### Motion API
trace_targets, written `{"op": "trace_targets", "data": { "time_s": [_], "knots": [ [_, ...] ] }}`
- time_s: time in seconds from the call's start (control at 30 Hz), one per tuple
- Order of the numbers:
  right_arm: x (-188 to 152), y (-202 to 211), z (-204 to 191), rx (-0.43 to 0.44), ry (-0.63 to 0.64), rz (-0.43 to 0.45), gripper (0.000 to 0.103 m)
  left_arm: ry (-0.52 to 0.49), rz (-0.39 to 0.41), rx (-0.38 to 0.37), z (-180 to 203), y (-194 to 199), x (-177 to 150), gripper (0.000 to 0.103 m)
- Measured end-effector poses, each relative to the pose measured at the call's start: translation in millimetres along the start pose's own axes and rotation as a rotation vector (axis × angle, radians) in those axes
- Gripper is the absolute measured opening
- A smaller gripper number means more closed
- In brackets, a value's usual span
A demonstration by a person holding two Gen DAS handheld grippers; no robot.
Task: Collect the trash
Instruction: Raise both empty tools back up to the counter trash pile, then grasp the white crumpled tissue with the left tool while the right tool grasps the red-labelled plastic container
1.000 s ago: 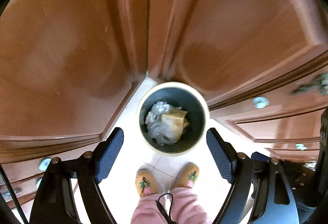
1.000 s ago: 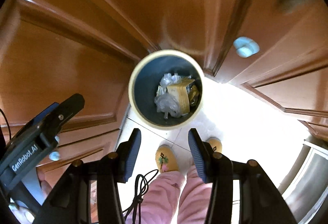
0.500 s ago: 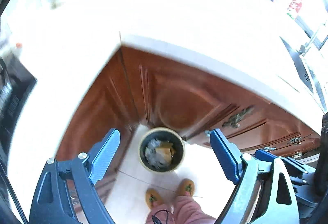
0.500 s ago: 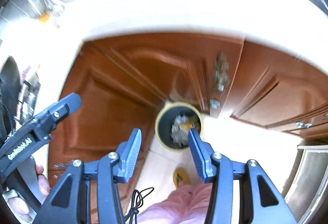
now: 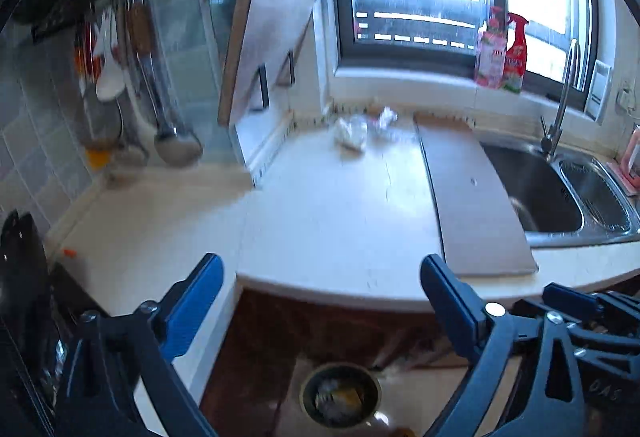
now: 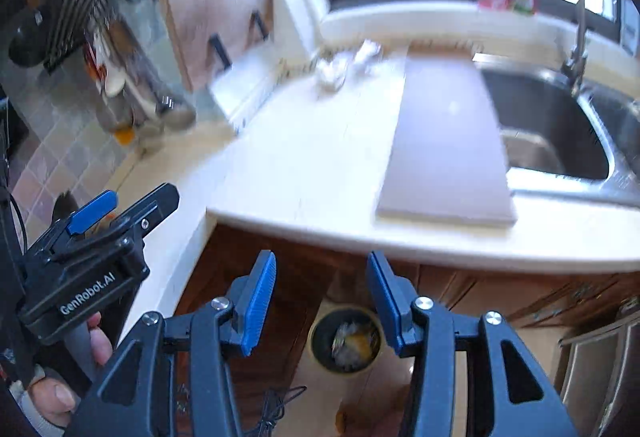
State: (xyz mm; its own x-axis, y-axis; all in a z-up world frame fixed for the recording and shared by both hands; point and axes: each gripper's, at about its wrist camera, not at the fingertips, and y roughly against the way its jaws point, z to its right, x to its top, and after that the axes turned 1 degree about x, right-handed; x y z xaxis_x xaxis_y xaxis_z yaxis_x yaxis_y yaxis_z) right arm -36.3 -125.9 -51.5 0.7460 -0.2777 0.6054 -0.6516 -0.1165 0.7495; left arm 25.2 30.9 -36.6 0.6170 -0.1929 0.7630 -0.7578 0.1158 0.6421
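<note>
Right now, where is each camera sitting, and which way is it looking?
Left wrist: on the left gripper, jaws opening and empty, facing down over the countertop toward the crumpled trash.
Right wrist: on the right gripper, facing the same countertop; the person's left hand shows holding the other gripper.
Both share the trash, sink, cutting board and floor bin.

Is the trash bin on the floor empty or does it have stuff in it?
Not empty: the trash bin holds crumpled wrappers.
</note>
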Motion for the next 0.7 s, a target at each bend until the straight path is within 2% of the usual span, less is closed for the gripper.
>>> {"op": "trace_targets", "data": {
  "time_s": [0.13,0.23,0.37,0.53,0.7],
  "knots": [
    [30,24,9,-0.005,-0.028,0.048,0.048,0.001,0.029,0.007,6,3,38,0.102],
    [54,32,18,-0.014,-0.025,0.076,0.049,0.019,0.027,0.003,7,-12,58,0.102],
    [98,28,39,0.011,-0.045,0.074,0.055,0.020,0.015,-0.002,11,-46,85,0.102],
    [172,-7,67,0.053,-0.069,0.056,0.055,0.041,-0.034,0.005,13,-107,125,0.102],
    [256,-75,106,0.071,-0.093,-0.003,0.055,0.057,-0.137,0.013,25,-191,168,0.102]
  ]
}}
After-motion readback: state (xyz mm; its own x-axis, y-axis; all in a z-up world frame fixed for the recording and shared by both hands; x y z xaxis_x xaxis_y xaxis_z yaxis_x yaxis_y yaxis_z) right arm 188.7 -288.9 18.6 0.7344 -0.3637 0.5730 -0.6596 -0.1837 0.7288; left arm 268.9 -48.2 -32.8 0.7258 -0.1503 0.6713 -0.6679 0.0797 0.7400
